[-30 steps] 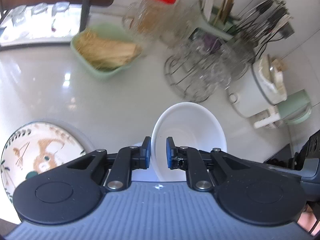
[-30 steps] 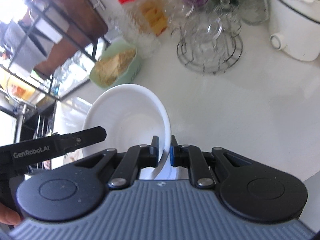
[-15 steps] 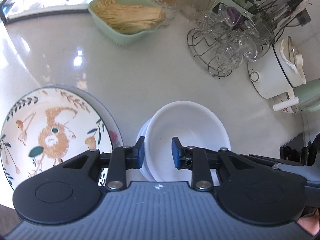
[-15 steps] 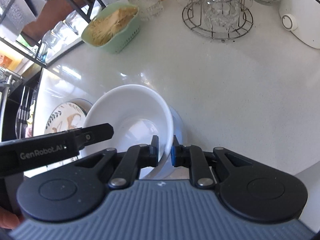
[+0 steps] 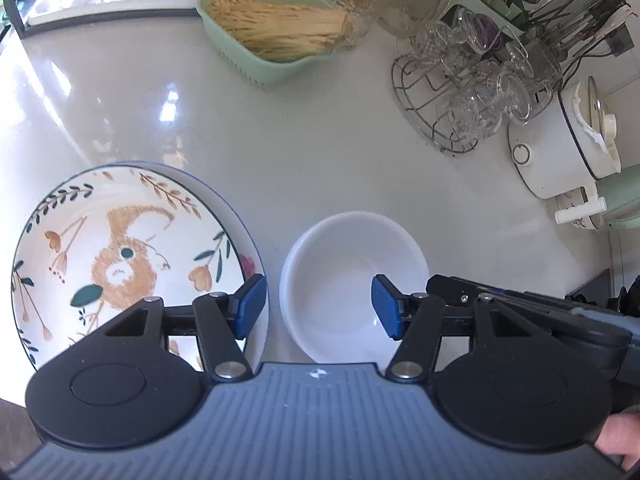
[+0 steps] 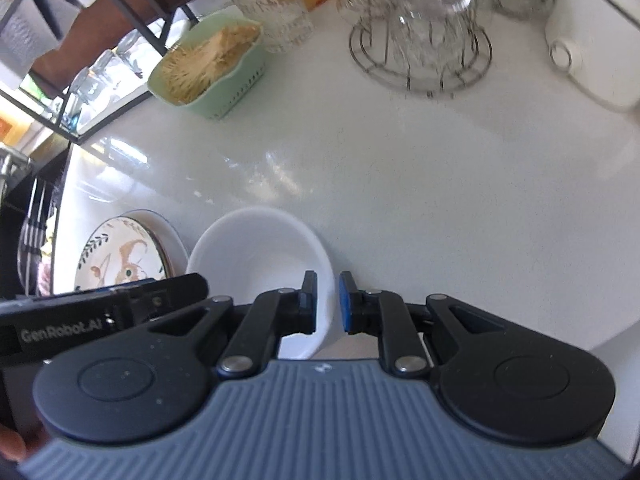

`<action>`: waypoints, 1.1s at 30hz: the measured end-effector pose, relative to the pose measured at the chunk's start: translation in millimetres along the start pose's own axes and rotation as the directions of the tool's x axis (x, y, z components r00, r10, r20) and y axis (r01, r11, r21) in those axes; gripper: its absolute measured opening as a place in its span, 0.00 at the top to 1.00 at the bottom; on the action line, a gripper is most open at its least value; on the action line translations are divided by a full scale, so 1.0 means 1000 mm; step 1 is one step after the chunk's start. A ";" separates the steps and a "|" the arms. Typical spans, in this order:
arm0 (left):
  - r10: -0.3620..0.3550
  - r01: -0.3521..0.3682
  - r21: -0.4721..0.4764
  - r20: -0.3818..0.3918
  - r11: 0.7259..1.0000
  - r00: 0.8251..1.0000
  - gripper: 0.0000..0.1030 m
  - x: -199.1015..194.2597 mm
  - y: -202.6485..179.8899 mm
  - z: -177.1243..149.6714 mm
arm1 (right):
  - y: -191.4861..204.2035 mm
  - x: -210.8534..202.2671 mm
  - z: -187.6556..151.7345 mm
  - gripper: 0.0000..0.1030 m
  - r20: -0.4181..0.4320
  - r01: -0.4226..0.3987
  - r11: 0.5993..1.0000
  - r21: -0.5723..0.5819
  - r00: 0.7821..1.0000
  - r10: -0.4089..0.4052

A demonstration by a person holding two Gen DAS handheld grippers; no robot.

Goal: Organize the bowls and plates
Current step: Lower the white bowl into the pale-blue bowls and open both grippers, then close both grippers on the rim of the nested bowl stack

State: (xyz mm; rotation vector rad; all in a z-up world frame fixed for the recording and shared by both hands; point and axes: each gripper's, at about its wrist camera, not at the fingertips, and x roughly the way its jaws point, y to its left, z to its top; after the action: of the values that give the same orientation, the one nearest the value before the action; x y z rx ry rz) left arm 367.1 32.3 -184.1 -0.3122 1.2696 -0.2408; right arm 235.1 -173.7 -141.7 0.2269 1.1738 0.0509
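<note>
The white bowl point(image 5: 352, 280) sits upright, mouth up, on the counter point(image 5: 320, 160); left gripper point(image 5: 318, 306) spreading, straddling its rim untouched; right gripper point(image 6: 328, 304) parting, rim between, pads clear.

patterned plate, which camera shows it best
The left wrist view: the patterned plate fills its left side, sharp, with only the near edge hidden by the gripper. The right wrist view shows it small, edge-on and partly covered.

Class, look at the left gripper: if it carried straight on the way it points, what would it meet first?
Most likely the white bowl: the left gripper points steeply down with its opening jaws straddling the bowl's near rim, pads clear of it. Depth is uncertain.
</note>
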 end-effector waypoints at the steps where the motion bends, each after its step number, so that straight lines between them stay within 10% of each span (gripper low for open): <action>1: 0.001 -0.001 -0.001 0.005 1.000 1.000 0.38 -0.001 0.000 0.000 | -0.003 0.000 0.001 0.63 0.002 -0.003 1.000 0.008 1.000 0.003; 13: -0.003 0.002 0.015 0.044 1.000 0.999 0.38 0.008 0.007 -0.004 | -0.024 0.044 -0.002 0.65 -0.111 -0.059 0.994 0.087 0.991 0.069; 21: -0.015 0.014 0.009 0.046 1.000 0.999 0.38 0.011 0.005 -0.008 | -0.031 0.064 -0.007 0.86 -0.168 -0.110 0.968 0.225 0.974 0.150; 33: -0.018 0.016 0.098 0.018 0.995 1.000 0.38 0.027 -0.020 -0.001 | -0.046 0.054 -0.003 0.88 -0.126 -0.047 0.980 0.193 0.989 0.072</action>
State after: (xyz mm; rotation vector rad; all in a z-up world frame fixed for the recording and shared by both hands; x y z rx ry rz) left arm 373.7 4.5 -201.3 -0.2408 1.2330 -0.3130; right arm 249.1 -210.0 -201.0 0.4324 1.3056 0.0071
